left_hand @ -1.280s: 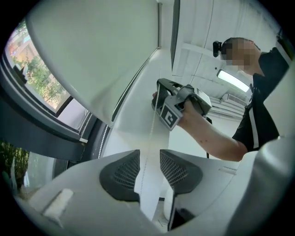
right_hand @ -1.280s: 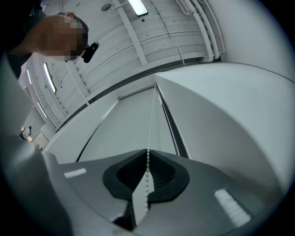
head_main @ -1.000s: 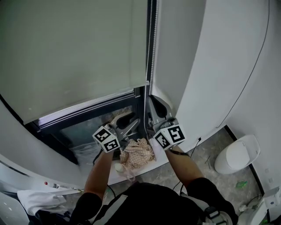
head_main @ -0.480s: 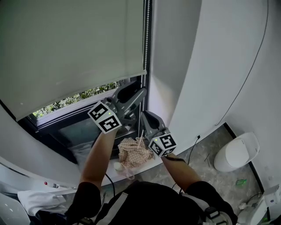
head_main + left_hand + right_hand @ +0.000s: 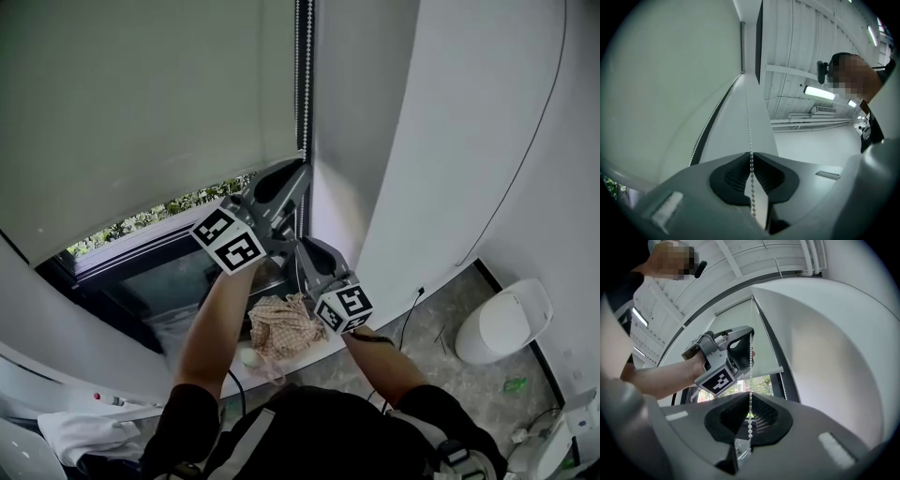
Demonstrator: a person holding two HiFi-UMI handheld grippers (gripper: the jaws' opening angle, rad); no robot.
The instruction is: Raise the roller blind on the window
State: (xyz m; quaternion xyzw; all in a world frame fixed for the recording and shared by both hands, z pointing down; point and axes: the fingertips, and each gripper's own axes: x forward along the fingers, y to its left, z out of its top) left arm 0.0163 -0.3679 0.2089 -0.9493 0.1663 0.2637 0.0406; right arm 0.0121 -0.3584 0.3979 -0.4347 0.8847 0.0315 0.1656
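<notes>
The pale roller blind [image 5: 141, 103] covers most of the window, its bottom bar [image 5: 187, 199] hanging above a strip of glass with greenery. The white bead chain [image 5: 301, 84] runs down the blind's right edge. My left gripper [image 5: 298, 176] is the upper one. Its jaws have just been closing and now pinch the bead chain [image 5: 749, 126] between the pads, as the left gripper view [image 5: 751, 161] shows. My right gripper [image 5: 302, 246] sits just below it, shut on the same bead chain [image 5: 750, 380]. The right gripper view [image 5: 750, 409] looks up at the left gripper [image 5: 747, 336].
A patterned cloth [image 5: 281, 328] lies on the sill under my hands. A curved white wall [image 5: 422, 141] with a thin cable [image 5: 525, 150] stands right of the window. A white rounded bin [image 5: 506, 323] sits on the floor at the right, white fabric [image 5: 75, 436] at the lower left.
My left gripper rose along the chain from beside the right one to above it and shut on the chain. The right gripper pulled down. The blind's bottom edge lifted, showing greenery.
</notes>
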